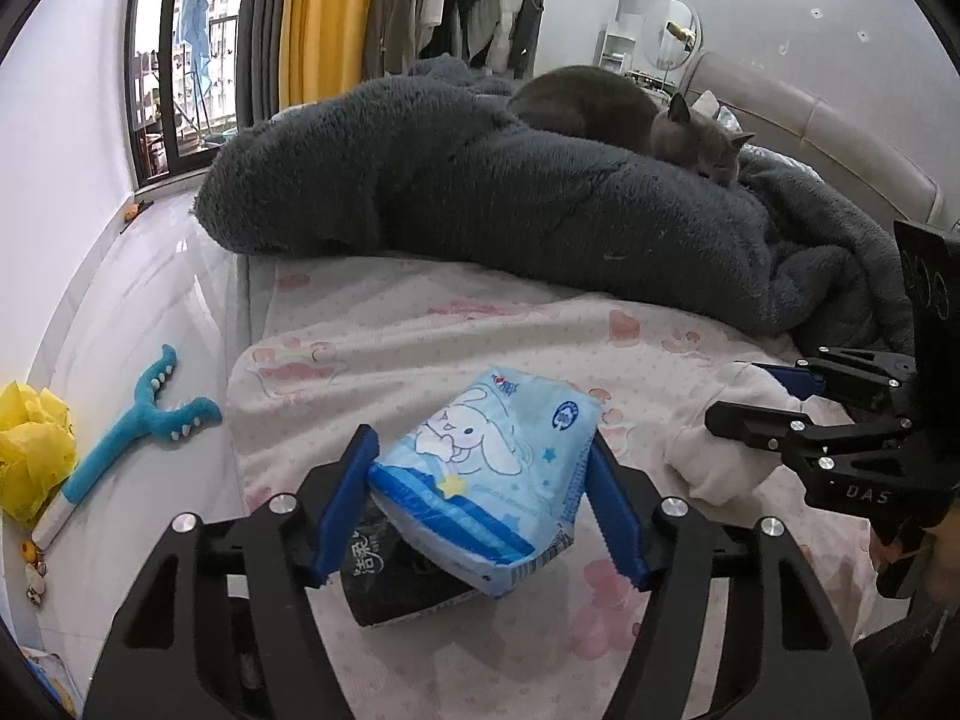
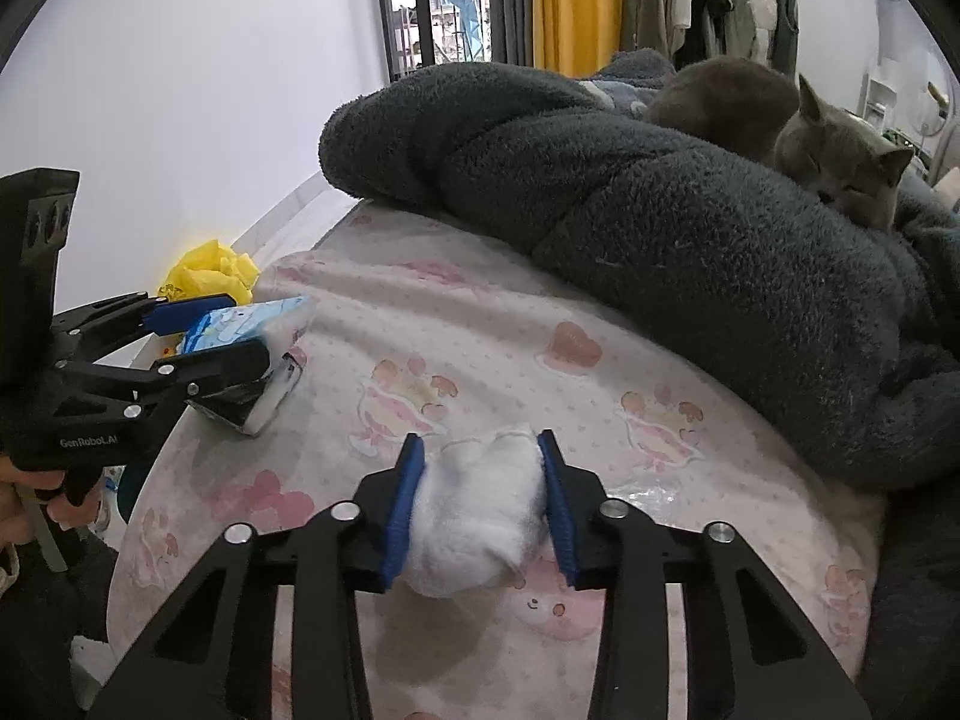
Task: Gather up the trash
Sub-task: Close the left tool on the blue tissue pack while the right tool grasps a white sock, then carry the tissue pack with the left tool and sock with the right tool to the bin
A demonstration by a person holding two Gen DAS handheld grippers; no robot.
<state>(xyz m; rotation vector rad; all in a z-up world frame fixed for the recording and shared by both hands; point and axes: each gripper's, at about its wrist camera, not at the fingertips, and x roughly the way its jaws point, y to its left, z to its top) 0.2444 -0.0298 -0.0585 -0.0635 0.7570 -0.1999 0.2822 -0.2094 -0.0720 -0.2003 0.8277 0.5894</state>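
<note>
A light blue tissue pack (image 1: 498, 456) with a cartoon rabbit lies tilted on a black pack (image 1: 390, 576) on the pink-patterned bed sheet (image 1: 420, 324). My left gripper (image 1: 480, 441) is shut on the blue pack, its blue pads against both sides. In the right wrist view the left gripper (image 2: 252, 327) holds the same blue pack (image 2: 240, 324) at the bed's left edge. My right gripper (image 2: 480, 441) is shut on a crumpled white tissue wad (image 2: 480, 516) that rests on the sheet. The right gripper (image 1: 744, 396) and the wad (image 1: 720, 444) also show at the right of the left wrist view.
A thick dark grey blanket (image 2: 660, 228) is heaped across the bed behind the grippers, and a grey cat (image 2: 840, 150) lies on it. A yellow plastic bag (image 1: 30, 450) and a blue toy (image 1: 132, 426) lie on the floor at left. Clear plastic wrap (image 2: 645, 495) lies right of the wad.
</note>
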